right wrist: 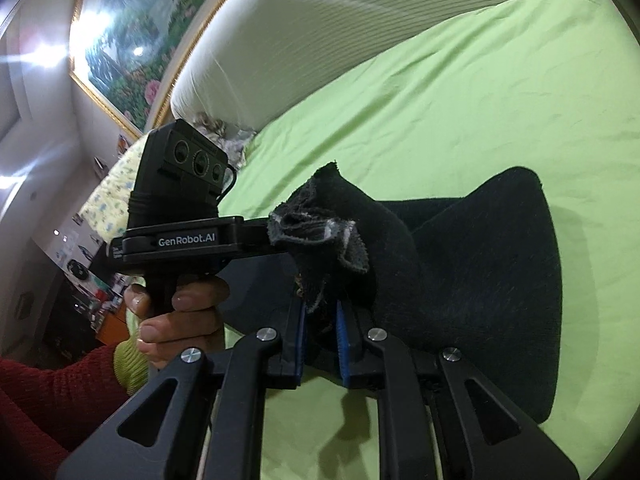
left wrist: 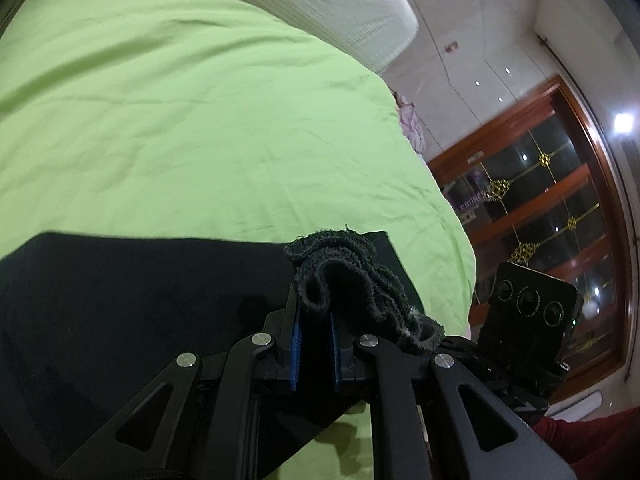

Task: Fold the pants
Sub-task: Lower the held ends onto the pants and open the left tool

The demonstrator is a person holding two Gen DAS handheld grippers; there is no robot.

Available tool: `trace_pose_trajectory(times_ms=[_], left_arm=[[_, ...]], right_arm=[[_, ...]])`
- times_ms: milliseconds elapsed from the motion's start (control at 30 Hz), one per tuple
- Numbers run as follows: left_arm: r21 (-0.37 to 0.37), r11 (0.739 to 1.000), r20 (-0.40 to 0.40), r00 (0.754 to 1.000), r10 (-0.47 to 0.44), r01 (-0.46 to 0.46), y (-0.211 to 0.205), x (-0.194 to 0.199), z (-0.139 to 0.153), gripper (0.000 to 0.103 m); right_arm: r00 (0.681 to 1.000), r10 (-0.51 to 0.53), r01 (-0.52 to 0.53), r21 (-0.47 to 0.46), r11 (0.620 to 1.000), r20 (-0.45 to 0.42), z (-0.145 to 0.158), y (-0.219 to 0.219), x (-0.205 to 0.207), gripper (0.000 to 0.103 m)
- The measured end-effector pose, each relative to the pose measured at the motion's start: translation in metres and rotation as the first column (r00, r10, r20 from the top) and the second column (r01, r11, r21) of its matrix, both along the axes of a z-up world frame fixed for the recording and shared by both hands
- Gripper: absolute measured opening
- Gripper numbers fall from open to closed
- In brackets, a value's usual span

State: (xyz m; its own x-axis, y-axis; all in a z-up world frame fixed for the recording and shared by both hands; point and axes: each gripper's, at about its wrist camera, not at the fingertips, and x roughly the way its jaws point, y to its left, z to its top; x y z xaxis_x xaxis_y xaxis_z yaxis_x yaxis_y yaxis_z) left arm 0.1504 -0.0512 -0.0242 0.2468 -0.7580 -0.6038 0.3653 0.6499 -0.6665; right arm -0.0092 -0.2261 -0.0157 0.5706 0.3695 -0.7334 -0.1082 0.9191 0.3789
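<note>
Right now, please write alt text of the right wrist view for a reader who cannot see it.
The right gripper is shut on a bunched edge of the black pants, which lie on a green bedsheet. To its left, a hand in a red sleeve holds the left gripper, which also reaches the bunched fabric.

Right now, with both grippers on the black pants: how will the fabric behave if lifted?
Probably floppy: the black pants bunch into ruffles above the right hand-held gripper and the left hand-held gripper. Likely light, since small pinches hold them. The fuzzy surface suggests little slipping.
</note>
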Motion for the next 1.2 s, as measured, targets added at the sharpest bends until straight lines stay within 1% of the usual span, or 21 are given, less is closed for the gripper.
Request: trace_pose_trajectory(times_ms=[33,200,333,367,400,433,500,533,600,633,667,700,733,767,867,933,1033,1100,1133,1167,1200], left_arm=[[0.000,1.000,-0.005,1.000,0.007,-0.007,0.001,0.000,-0.002,0.007],[0.029,0.998,-0.021,0.999,0.049,-0.048,0.009,-0.007,-0.010,0.008],[0.020,0.994,-0.056,0.993,0.105,-0.104,0.026,-0.016,-0.021,0.010],[0.022,0.992,-0.059,0.991,0.123,-0.121,0.030,-0.019,-0.021,0.010],[0.028,0.989,-0.057,0.988,0.145,-0.144,0.034,-0.023,-0.020,0.010],[0.037,0.985,-0.054,0.984,0.169,-0.168,0.038,-0.027,-0.019,0.011],[0.039,0.978,-0.055,0.977,0.207,-0.205,0.044,-0.031,-0.018,0.011],[0.036,0.974,-0.055,0.973,0.224,-0.222,0.048,-0.035,-0.017,0.013],[0.048,0.966,-0.047,0.965,0.257,-0.255,0.054,-0.044,-0.013,0.015],[0.062,0.959,-0.037,0.959,0.280,-0.277,0.058,-0.050,-0.010,0.020],[0.071,0.953,-0.033,0.954,0.297,-0.294,0.062,-0.055,-0.010,0.028],[0.079,0.946,-0.027,0.948,0.316,-0.313,0.065,-0.060,-0.009,0.032],[0.083,0.939,-0.019,0.941,0.338,-0.335,0.069,-0.064,-0.007,0.040],[0.082,0.930,-0.015,0.932,0.362,-0.360,0.074,-0.070,-0.006,0.044],[0.057,0.908,-0.021,0.909,0.416,-0.415,0.093,-0.086,-0.007,0.048],[0.060,0.891,-0.019,0.892,0.452,-0.450,0.102,-0.096,-0.006,0.049],[0.070,0.854,-0.016,0.855,0.518,-0.516,0.117,-0.112,-0.005,0.050],[0.070,0.825,-0.017,0.826,0.563,-0.561,0.130,-0.124,-0.004,0.051],[0.074,0.805,-0.013,0.806,0.591,-0.589,0.136,-0.132,-0.003,0.055],[0.082,0.788,-0.009,0.790,0.613,-0.610,0.140,-0.137,-0.003,0.062],[0.094,0.762,-0.001,0.765,0.644,-0.641,0.146,-0.145,-0.003,0.064]], right_arm=[[1.000,0.003,-0.003,-0.007,1.000,-0.005,-0.001,0.002,0.000,0.016],[0.999,0.000,-0.001,-0.024,1.000,-0.034,-0.007,0.014,0.011,0.017],[0.999,0.002,-0.004,-0.037,0.999,-0.051,-0.008,0.018,0.013,0.019],[0.998,0.006,-0.008,-0.037,0.999,-0.055,-0.009,0.020,0.013,0.022],[0.998,0.011,-0.013,-0.032,0.999,-0.057,-0.010,0.021,0.013,0.028],[0.998,0.020,-0.022,-0.025,0.999,-0.061,-0.010,0.022,0.015,0.031],[0.997,0.036,-0.038,-0.030,0.999,-0.064,-0.012,0.029,0.016,0.042],[0.997,0.044,-0.046,-0.034,0.998,-0.065,-0.012,0.032,0.016,0.043],[0.996,0.061,-0.064,-0.032,0.997,-0.071,-0.013,0.039,0.016,0.047],[0.995,0.070,-0.072,-0.026,0.997,-0.076,-0.013,0.041,0.016,0.047],[0.993,0.081,-0.083,-0.018,0.996,-0.082,-0.014,0.045,0.017,0.047],[0.992,0.092,-0.093,-0.015,0.996,-0.083,-0.014,0.048,0.016,0.047],[0.991,0.103,-0.104,-0.012,0.994,-0.080,-0.013,0.050,0.016,0.047],[0.990,0.118,-0.119,-0.008,0.993,-0.077,-0.012,0.054,0.016,0.047],[0.986,0.153,-0.155,-0.018,0.988,-0.060,-0.008,0.061,0.015,0.047],[0.985,0.164,-0.166,-0.026,0.986,-0.050,-0.004,0.064,0.016,0.048],[0.986,0.163,-0.165,-0.028,0.986,-0.044,-0.002,0.063,0.018,0.050],[0.986,0.162,-0.164,-0.038,0.986,-0.041,0.000,0.064,0.022,0.050],[0.986,0.162,-0.163,-0.038,0.986,-0.040,0.000,0.060,0.021,0.051],[0.986,0.161,-0.162,-0.034,0.986,-0.040,0.000,0.059,0.022,0.052],[0.986,0.160,-0.161,-0.031,0.986,-0.040,0.001,0.060,0.025,0.052]])
